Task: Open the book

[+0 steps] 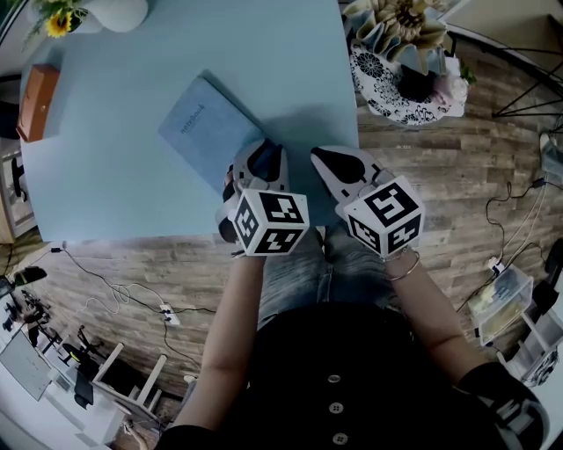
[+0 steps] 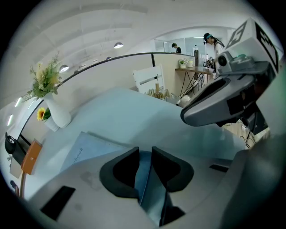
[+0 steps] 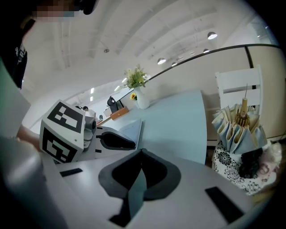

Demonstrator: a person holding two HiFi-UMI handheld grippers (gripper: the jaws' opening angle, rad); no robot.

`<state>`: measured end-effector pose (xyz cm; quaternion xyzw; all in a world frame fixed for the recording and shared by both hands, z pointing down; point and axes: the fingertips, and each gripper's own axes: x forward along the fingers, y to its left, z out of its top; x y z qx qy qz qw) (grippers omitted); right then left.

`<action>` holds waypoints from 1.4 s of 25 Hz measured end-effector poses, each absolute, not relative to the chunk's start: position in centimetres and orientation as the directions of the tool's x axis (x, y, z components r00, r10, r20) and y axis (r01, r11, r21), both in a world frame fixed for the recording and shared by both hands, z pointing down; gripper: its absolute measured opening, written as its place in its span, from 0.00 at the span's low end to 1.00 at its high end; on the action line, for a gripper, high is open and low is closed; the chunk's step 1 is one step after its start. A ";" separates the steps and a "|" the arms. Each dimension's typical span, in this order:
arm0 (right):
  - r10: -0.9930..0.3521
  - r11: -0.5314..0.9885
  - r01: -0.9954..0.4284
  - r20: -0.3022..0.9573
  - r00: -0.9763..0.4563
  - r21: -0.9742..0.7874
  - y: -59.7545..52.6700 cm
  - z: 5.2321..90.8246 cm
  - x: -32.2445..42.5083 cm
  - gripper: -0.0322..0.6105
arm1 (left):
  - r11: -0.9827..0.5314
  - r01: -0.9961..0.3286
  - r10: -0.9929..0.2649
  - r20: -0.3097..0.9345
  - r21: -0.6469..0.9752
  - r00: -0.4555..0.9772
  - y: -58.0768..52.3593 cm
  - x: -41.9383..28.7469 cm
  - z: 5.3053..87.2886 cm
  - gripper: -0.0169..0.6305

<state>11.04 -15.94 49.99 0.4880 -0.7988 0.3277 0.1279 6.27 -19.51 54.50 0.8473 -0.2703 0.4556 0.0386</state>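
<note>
Nearest, at the table's near edge, the left gripper pinches the near corner of the one book in barely parted jaws. From there the book's long axis runs toward the far left corner. Second of two, the right gripper hovers just beside, jaws together and empty.

The pale blue bench carries a grey-blue book lying askew near its front edge, a white vase with flowers at its far left corner, and an orange box at its left edge.
</note>
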 end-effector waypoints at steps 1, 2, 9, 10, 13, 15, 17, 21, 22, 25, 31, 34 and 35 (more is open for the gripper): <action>-0.697 0.310 -0.863 0.523 -0.491 -0.399 -16.0 50.0 11.0 0.05 | -0.853 -0.486 -0.424 0.794 -0.188 0.436 -19.5 6.3 54.5 0.16; -0.698 0.311 -0.863 0.521 -0.492 -0.399 -16.0 49.9 11.0 0.05 | -0.856 -0.481 -0.423 0.794 -0.191 0.436 -19.4 6.3 54.5 0.16; -0.692 0.332 -0.857 0.516 -0.506 -0.395 -16.3 49.7 10.4 0.05 | -0.852 -0.499 -0.415 0.784 -0.157 0.462 -19.5 6.4 54.6 0.15; -0.690 0.334 -0.855 0.515 -0.508 -0.396 -16.3 49.7 10.3 0.05 | -0.854 -0.494 -0.419 0.780 -0.165 0.464 -19.5 6.4 54.6 0.15; -0.684 0.346 -0.851 0.514 -0.517 -0.395 -16.3 49.6 10.0 0.05 | -0.857 -0.492 -0.412 0.776 -0.152 0.478 -19.4 6.4 54.6 0.15; -0.681 0.354 -0.849 0.515 -0.521 -0.392 -16.3 49.5 9.9 0.05 | -0.852 -0.511 -0.401 0.772 -0.116 0.493 -19.5 6.4 54.5 0.14; -0.679 0.360 -0.848 0.514 -0.523 -0.388 -16.4 49.3 9.8 0.05 | -0.848 -0.520 -0.406 0.762 -0.108 0.505 -19.5 6.4 54.2 0.13; -0.674 0.378 -0.845 0.513 -0.532 -0.379 -16.5 49.0 9.9 0.05 | -0.828 -0.553 -0.431 0.739 -0.095 0.518 -19.2 6.3 53.9 0.08; -0.672 0.384 -0.844 0.513 -0.534 -0.376 -16.6 48.9 10.0 0.05 | -0.822 -0.563 -0.431 0.735 -0.082 0.523 -19.2 6.3 53.7 0.08; -0.669 0.398 -0.840 0.510 -0.540 -0.368 -16.9 48.5 10.0 0.05 | -0.812 -0.581 -0.432 0.723 -0.053 0.539 -19.3 6.2 53.0 0.07; -0.656 0.436 -0.827 0.503 -0.563 -0.356 -17.6 47.7 9.4 0.05 | -0.791 -0.612 -0.458 0.671 -0.009 0.583 -19.1 5.4 51.0 0.06; -0.653 0.451 -0.821 0.498 -0.571 -0.351 -18.0 47.4 9.2 0.05 | -0.765 -0.643 -0.485 0.634 0.026 0.602 -19.5 5.0 49.5 0.06; -0.650 0.456 -0.818 0.498 -0.575 -0.350 -18.0 47.4 9.0 0.05 | -0.756 -0.653 -0.494 0.623 0.038 0.607 -19.6 4.8 48.9 0.06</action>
